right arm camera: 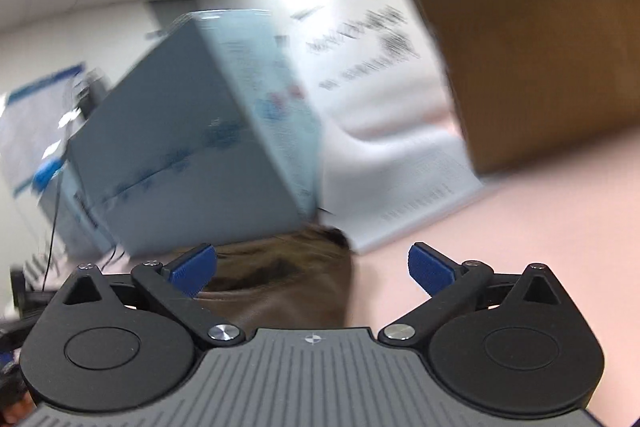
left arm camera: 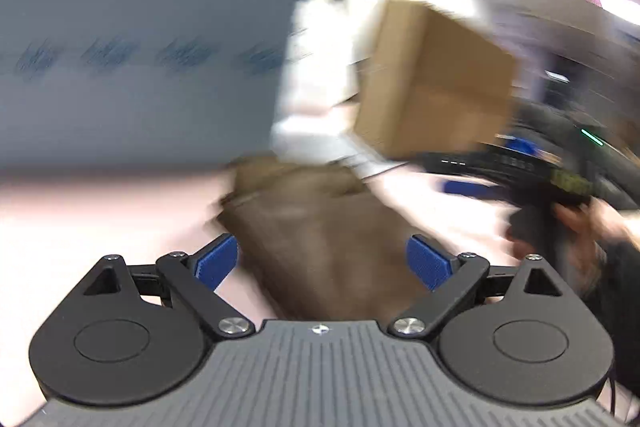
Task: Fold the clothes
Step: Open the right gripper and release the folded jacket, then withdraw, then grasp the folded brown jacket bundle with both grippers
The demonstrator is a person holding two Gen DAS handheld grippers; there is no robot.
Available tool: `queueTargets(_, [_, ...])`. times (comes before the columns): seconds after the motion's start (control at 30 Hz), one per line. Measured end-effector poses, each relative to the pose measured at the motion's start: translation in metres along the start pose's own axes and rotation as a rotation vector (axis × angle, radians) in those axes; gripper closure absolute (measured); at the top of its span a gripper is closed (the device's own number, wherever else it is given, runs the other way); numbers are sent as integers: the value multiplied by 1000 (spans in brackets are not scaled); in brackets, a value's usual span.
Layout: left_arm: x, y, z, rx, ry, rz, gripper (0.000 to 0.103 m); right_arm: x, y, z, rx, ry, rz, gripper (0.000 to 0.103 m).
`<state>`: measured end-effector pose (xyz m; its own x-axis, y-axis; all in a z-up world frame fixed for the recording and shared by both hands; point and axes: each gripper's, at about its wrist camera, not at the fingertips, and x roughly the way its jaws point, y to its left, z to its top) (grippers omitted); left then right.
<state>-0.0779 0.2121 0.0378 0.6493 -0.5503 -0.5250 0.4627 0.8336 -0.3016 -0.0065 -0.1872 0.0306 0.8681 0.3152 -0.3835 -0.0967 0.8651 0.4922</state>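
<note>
While the left wrist view is smeared by blur, it shows the left gripper [left arm camera: 322, 261] with its blue pads [left arm camera: 216, 261] spread wide and nothing pinched between them. A brown, soft-looking garment [left arm camera: 320, 227] lies bunched on the pale pink tabletop [left arm camera: 80, 227], running away from the jaws toward a grey-blue box [left arm camera: 140, 67] and a tan cardboard box [left arm camera: 436, 79]. At the right edge a hand [left arm camera: 580, 227] carries the other tool (too blurred to read further).

From the right wrist view, the right gripper [right arm camera: 312, 267] also stands wide open and holds nothing, with the brown cloth's edge [right arm camera: 280, 279] just beyond and below its left pad, near the foot of the grey-blue box [right arm camera: 180, 147].

Judging by this, the garment looks compacted but loose and rumpled; whether a fold is finished I cannot tell, and tidying or further folds likely remain.
</note>
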Motion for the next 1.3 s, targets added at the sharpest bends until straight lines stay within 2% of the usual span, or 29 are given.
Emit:
queueTargets(0.07, [21,18,0,-125,140,31,12,13,-19,-2,125,67,-8,0])
queueTargets(0.1, [26,23,-2,-167,163,11,9,16,-22,-3,147,81,-2,0])
queueTargets(0.13, [28,24,-4,-188,169,-7,2,16,-22,-6,148,71,11,0])
queueTargets(0.23, [27,17,-8,-200,169,-44,0,19,-13,-12,93,92,41,0])
queueTargets(0.3, [29,13,-12,-220,147,-43,0,22,-6,-18,57,107,71,0])
queueTargets(0.4, [36,4,-14,-209,113,9,0,31,10,-25,-37,102,33,0])
queueTargets(0.57, [49,-25,-15,-253,57,143,0,38,8,-26,2,95,82,0])
queueTargets(0.67, [54,-28,-13,-285,48,140,0,40,10,-25,-1,103,93,0])
queueTargets(0.7, [56,-24,-11,-303,61,82,0,40,9,-24,0,107,98,0])
queueTargets(0.77, [58,-11,-8,-359,111,-96,0,41,6,-20,-7,138,141,0])
queueTargets(0.8, [58,-5,-7,-382,124,-129,0,42,4,-19,-9,163,182,0])
queueTargets(0.87, [59,2,-6,-408,139,-162,0,45,1,-17,-7,216,267,0])
queueTargets(1.0, [64,6,-5,-421,166,-228,0,51,6,-18,-25,286,355,0])
queueTargets(1.13, [66,-2,-4,-364,173,-224,0,52,7,-19,-17,285,366,0])
queueTargets(1.17, [66,-6,-4,-347,172,-214,1,51,7,-20,-15,280,364,3])
queueTargets(1.2, [66,-9,-5,-334,166,-198,4,51,6,-20,-13,277,358,12])
queueTargets(1.23, [64,-11,-6,-325,160,-179,12,50,5,-21,-2,261,328,19])
queueTargets(1.27, [63,-13,-7,-319,154,-163,19,50,3,-21,13,256,310,39])
queueTargets(1.3, [61,-14,-8,-309,148,-138,33,50,2,-21,28,250,292,52])
